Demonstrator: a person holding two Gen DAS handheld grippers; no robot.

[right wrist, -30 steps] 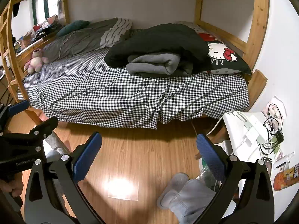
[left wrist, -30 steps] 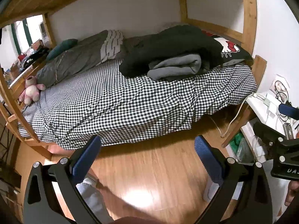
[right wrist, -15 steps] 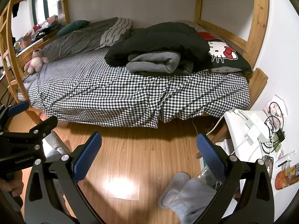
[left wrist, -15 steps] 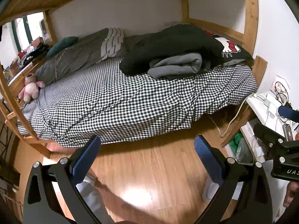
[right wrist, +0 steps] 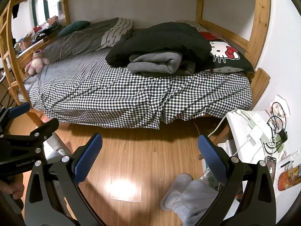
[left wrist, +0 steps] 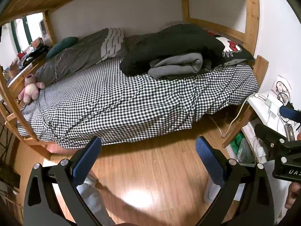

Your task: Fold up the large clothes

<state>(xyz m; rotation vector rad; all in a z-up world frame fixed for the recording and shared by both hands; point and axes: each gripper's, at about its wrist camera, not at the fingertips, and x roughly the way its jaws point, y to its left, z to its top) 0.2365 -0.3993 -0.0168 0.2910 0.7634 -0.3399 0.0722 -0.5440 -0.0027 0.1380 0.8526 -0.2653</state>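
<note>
A folded grey garment (left wrist: 176, 65) (right wrist: 156, 64) lies on the checkered bed (left wrist: 122, 101) (right wrist: 112, 92), with a bulky black garment (left wrist: 169, 43) (right wrist: 161, 39) heaped behind and over it. My left gripper (left wrist: 148, 150) is open and empty above the wooden floor, short of the bed's near edge. My right gripper (right wrist: 149, 146) is open and empty too, also over the floor in front of the bed. Each gripper shows at the edge of the other's view.
A Hello Kitty pillow (right wrist: 223, 56) lies at the bed's right end, a grey duvet (right wrist: 84, 37) and pink plush (right wrist: 36, 62) at the left. Wooden bunk posts (right wrist: 261, 18) frame the bed. A white side table (right wrist: 250, 131) with cables stands right. My slippered feet (right wrist: 176, 186) are below.
Both grippers have drifted slightly; the bed has shifted a little in both views. Both jaws stay open and empty.
</note>
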